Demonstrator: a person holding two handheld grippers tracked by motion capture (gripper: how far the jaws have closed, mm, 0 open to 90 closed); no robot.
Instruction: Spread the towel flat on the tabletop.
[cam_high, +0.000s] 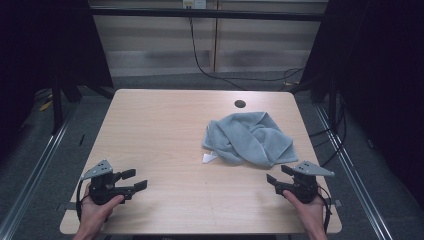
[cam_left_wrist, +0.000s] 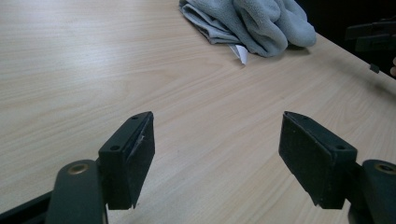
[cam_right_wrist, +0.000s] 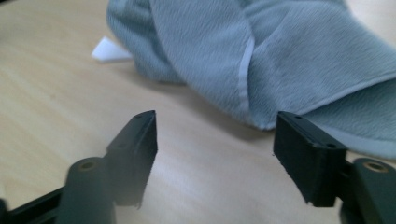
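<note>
High view is showing a crumpled grey towel (cam_high: 248, 138) lying bunched on the right half of a wooden table (cam_high: 165, 130), closer to the right edge than to the left and roughly midway between the near and far edges. A white tag (cam_high: 209, 158) is poking out from under its near-left side. The right gripper (cam_high: 276, 177) is resting near the near-right corner with its jaws standing wide and holding nothing, and the towel's near-right hem is lying just beyond its tips, slightly toward the table's middle. The left gripper (cam_high: 134, 179) is sitting near the near-left corner, its jaws likewise spread wide and empty, with a broad stretch of bare wood separating it from the cloth.

Right gripper view is looking straight onto the towel (cam_right_wrist: 261, 56), whose folded hem is crossing just past the open jaws; the tag (cam_right_wrist: 109, 50) is lying off to one side. Left gripper view is catching the same towel (cam_left_wrist: 252, 21) far up the table, well apart from its own jaws, with the right gripper (cam_left_wrist: 371, 35) showing at the picture's edge.

The right hand is plainly the nearer one, so any first grasp is likely falling to it: a short push forward and slightly inward would bring the hem between its jaws. The bundle's long side is running roughly from the table's middle toward the near-right corner, pointing almost at that gripper.
</note>
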